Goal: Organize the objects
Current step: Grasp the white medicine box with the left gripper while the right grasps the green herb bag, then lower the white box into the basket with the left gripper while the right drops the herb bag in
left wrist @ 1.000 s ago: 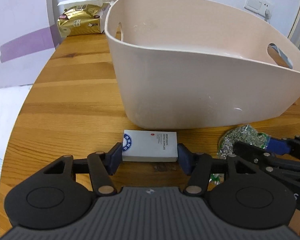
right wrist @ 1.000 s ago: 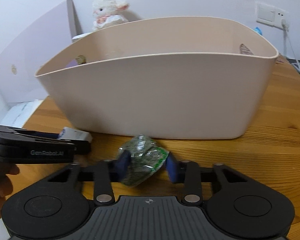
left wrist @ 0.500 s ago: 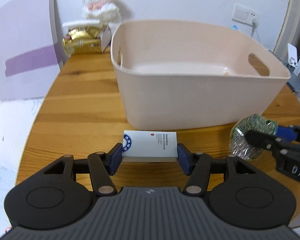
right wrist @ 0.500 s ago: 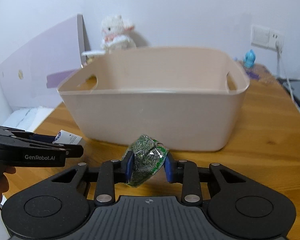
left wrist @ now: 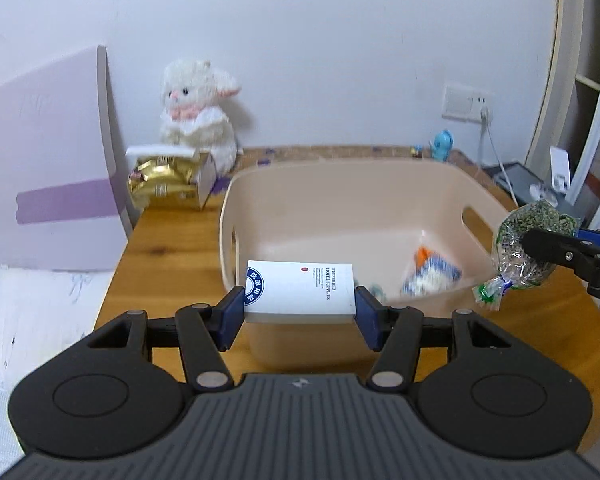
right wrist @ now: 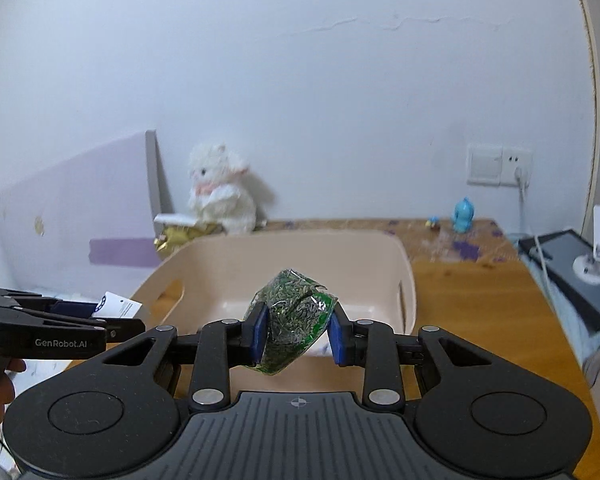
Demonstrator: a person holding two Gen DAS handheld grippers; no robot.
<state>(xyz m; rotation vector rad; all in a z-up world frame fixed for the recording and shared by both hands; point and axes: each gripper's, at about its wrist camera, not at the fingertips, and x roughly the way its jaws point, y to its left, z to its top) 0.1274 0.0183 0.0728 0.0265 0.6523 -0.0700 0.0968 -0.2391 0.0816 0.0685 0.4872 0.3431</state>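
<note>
Blue-padded, the left tool (left wrist: 299, 309) clamped a white box (left wrist: 300, 288) with a blue round seal, held above the near rim of the beige bin (left wrist: 340, 184). The right tool (right wrist: 298, 334) gripped a clear green-edged packet of dried herbs (right wrist: 294, 320) over the bin on the wooden tabletop (right wrist: 480, 300).

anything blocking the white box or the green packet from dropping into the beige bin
Nothing visible. The white box in the left gripper and the green packet in the right gripper hang above the open bin; only a small packet lies inside.
</note>
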